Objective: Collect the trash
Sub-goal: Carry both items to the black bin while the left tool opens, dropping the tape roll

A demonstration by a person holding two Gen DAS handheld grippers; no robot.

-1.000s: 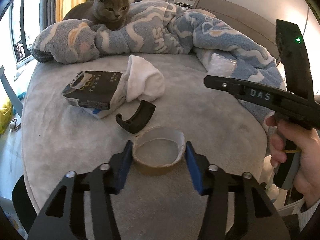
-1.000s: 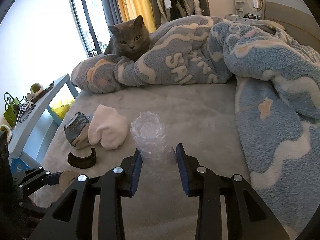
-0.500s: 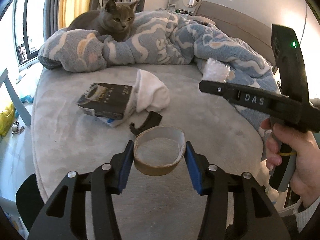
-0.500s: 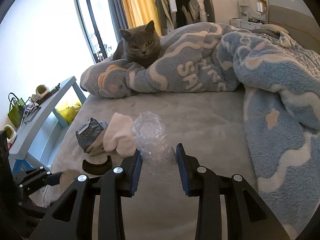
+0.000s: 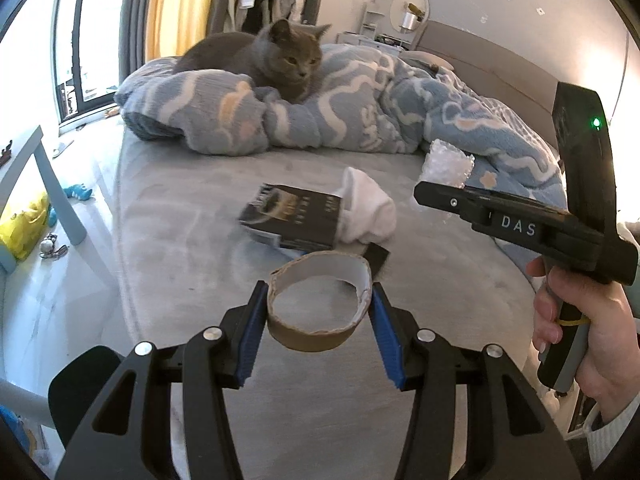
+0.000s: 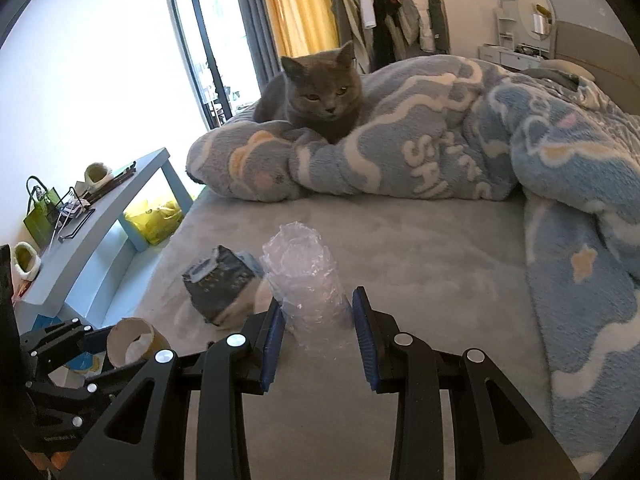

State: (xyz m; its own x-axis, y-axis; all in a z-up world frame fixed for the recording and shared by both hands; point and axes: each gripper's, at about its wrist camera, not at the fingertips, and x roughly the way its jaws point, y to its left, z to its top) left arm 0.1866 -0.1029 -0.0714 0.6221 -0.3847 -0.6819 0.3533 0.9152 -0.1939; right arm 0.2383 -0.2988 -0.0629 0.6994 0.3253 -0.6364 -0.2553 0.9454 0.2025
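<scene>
My left gripper (image 5: 318,300) is shut on a brown cardboard tape ring (image 5: 320,320) and holds it above the grey bed; the ring also shows in the right wrist view (image 6: 132,344). My right gripper (image 6: 318,312) is shut on a clear bubble-wrap roll (image 6: 304,276), also visible in the left wrist view (image 5: 446,166). On the bed lie a black carton (image 5: 296,214), a white sock (image 5: 366,208) and a black curved piece (image 5: 376,256), partly hidden behind the ring.
A grey cat (image 6: 316,96) sits on a blue patterned blanket (image 6: 460,148) at the back of the bed. A light-blue side table (image 6: 100,220) with clutter stands left of the bed. A yellow bag (image 5: 24,224) lies on the floor.
Both grippers have risen and drawn back from the bed with the tape ring and the bubble wrap in them. The cat has turned its head.
</scene>
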